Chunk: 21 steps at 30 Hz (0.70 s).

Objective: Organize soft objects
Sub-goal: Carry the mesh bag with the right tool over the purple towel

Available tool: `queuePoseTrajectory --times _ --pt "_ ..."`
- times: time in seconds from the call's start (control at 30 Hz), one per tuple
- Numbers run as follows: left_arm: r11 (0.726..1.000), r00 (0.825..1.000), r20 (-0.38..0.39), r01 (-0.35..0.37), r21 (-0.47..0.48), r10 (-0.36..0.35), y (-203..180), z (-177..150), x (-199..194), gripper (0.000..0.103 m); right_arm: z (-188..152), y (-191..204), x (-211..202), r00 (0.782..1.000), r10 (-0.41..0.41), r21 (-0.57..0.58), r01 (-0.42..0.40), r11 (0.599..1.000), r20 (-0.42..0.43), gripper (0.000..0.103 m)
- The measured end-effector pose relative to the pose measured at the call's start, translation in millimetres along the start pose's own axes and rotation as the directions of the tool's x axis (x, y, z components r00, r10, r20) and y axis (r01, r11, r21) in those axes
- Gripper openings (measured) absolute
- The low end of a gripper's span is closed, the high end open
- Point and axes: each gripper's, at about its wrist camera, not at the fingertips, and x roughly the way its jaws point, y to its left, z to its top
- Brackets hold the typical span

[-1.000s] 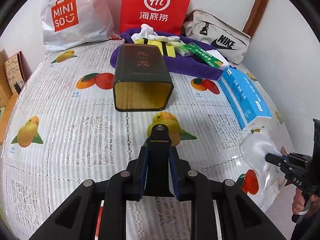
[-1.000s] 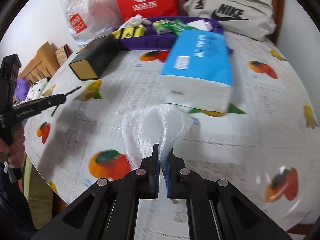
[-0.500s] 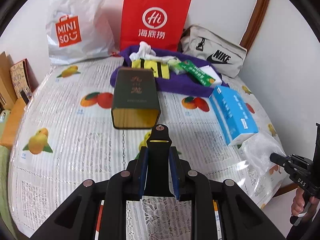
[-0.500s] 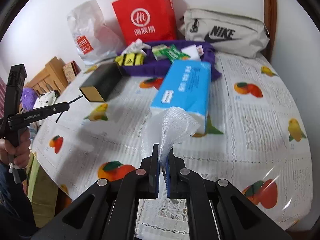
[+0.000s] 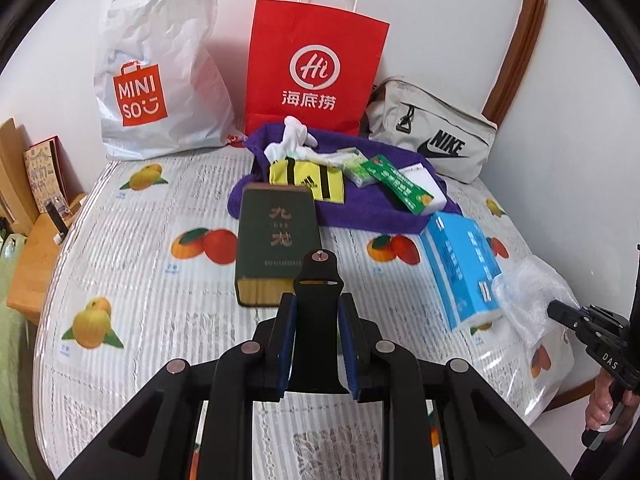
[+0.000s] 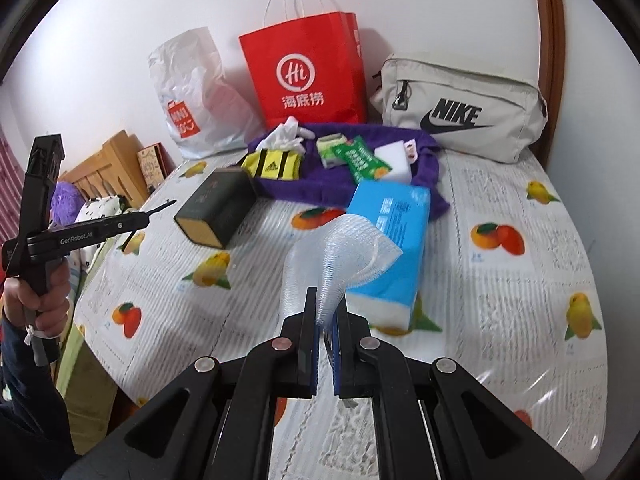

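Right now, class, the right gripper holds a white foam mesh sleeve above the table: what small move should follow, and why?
Probably carry the white foam mesh sleeve forward over the blue tissue pack to the purple towel. The right gripper grips it, and the other small items lie there.

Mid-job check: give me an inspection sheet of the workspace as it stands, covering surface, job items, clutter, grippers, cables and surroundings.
Surface: round table under a fruit-print cloth with clear cover.
Job's things: white foam net sleeve pinched in the right gripper, lifted off the table; purple towel at the back carrying a yellow Adidas cloth, white tissue, green packets and a white sponge.
Clutter: dark green tin lying on its side; blue tissue pack.
Grippers: left gripper closed on a black mount, holding nothing soft.
Cables: nothing seen.
Surroundings: Miniso bag, red Haidilao bag, Nike pouch against the wall.
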Motion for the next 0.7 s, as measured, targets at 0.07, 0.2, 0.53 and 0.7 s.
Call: queuePoseTrajectory --times 0.07,0.2,0.53,0.7 --pt "1.0 1.0 0.0 -0.002 -0.001 0.002 1 9 4 0.021 9 -4 2 1.0 -0.005 0.001 0.005 1.0 0.008 0.005" --pt "1.0 1.0 -0.001 -0.006 -0.005 0.006 2 24 14 0.021 28 -12 10 1.0 -0.018 0.002 0.018 1.0 0.02 0.005" --pt "1.0 1.0 -0.01 0.006 0.003 -0.006 -2 74 48 0.021 79 -28 41 0.999 -0.016 0.004 0.016 1.0 0.042 0.005" --pt "1.0 0.999 -0.029 0.03 0.009 -0.029 -4 98 70 0.021 102 -33 60 0.999 -0.01 0.012 0.009 1.0 0.045 0.005"
